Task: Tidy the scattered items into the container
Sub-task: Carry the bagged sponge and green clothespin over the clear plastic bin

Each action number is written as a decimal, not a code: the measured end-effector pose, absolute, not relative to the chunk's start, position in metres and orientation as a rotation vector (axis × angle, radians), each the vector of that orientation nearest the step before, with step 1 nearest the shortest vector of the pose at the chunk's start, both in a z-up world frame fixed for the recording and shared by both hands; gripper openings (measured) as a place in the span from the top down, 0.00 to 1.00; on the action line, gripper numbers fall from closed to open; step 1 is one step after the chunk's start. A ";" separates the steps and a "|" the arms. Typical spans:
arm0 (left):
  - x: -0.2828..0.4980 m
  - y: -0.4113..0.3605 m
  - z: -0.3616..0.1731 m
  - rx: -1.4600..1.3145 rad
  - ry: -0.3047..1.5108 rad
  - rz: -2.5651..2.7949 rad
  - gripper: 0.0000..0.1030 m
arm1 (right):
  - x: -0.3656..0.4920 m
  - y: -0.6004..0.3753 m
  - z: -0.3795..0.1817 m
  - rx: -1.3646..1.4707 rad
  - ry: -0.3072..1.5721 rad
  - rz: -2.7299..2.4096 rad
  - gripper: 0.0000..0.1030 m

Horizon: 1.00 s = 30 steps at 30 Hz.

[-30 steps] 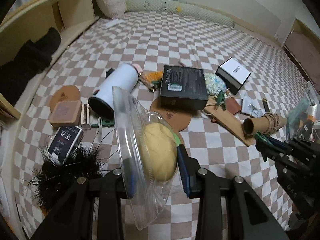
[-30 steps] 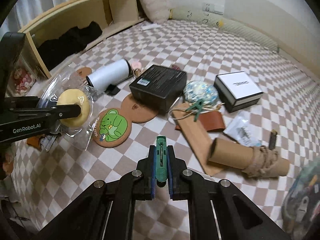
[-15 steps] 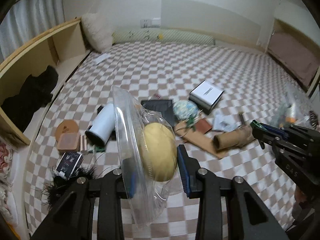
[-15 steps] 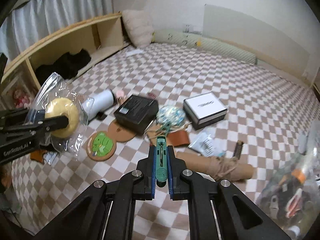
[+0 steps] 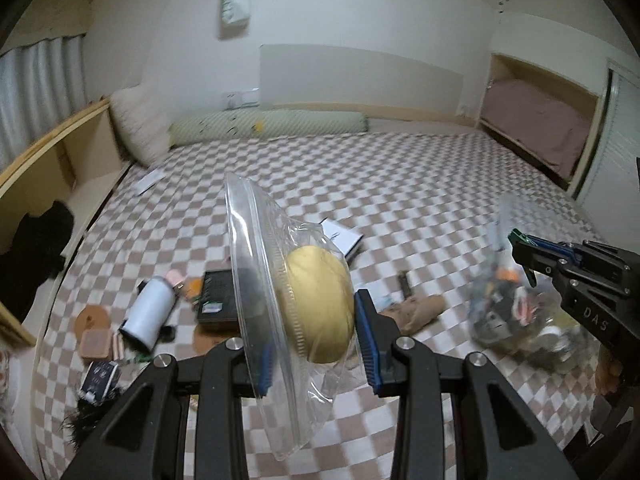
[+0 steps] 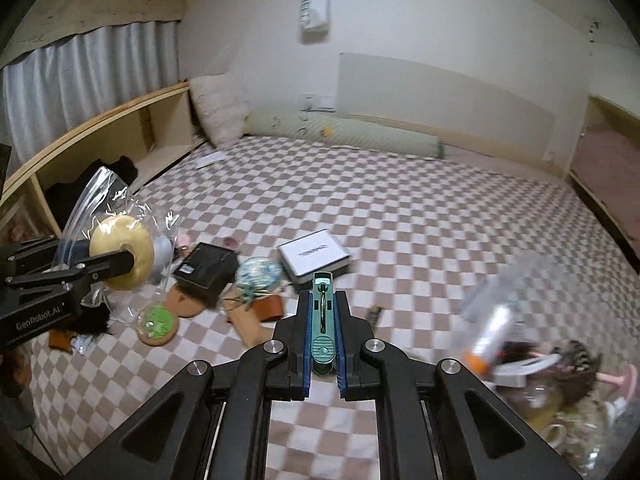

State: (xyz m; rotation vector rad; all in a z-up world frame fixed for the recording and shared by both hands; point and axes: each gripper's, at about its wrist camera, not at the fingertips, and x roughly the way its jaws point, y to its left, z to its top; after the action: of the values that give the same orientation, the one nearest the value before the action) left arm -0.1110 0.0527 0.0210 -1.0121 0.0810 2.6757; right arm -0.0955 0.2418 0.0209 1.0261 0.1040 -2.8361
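Both loads are up above the bed (image 6: 400,216)! The left hand-held gripper (image 5: 316,344) pinches a yellow puff (image 5: 318,304) through its clear zip bag (image 5: 256,264) — soft and springy, I'd judge, with slippery film, so gripping across the puff's bulk is the sound choice. The right hand-held gripper (image 6: 322,332) is pressed tight on a green clip (image 6: 322,320) (stiff, light, held along its length). The clear container (image 6: 532,344), blurred, sits low right on the bed, already holding bits.
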 end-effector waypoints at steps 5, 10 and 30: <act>-0.108 0.085 0.038 -0.932 0.097 2.642 0.67 | -0.079 0.288 0.038 0.997 0.061 -2.914 0.90; -0.108 0.114 0.050 -0.880 0.086 2.605 0.67 | -0.067 0.339 0.054 0.957 -0.065 -2.984 0.90; -0.120 0.237 0.073 -0.742 0.019 2.437 0.67 | -0.007 0.502 0.050 0.904 -0.434 -3.216 0.90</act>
State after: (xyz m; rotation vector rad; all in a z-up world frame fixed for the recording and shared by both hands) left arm -0.1205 0.2375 0.0730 -0.7421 0.0195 2.4369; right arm -0.0067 0.5018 0.0496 0.9039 -0.4340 -3.2162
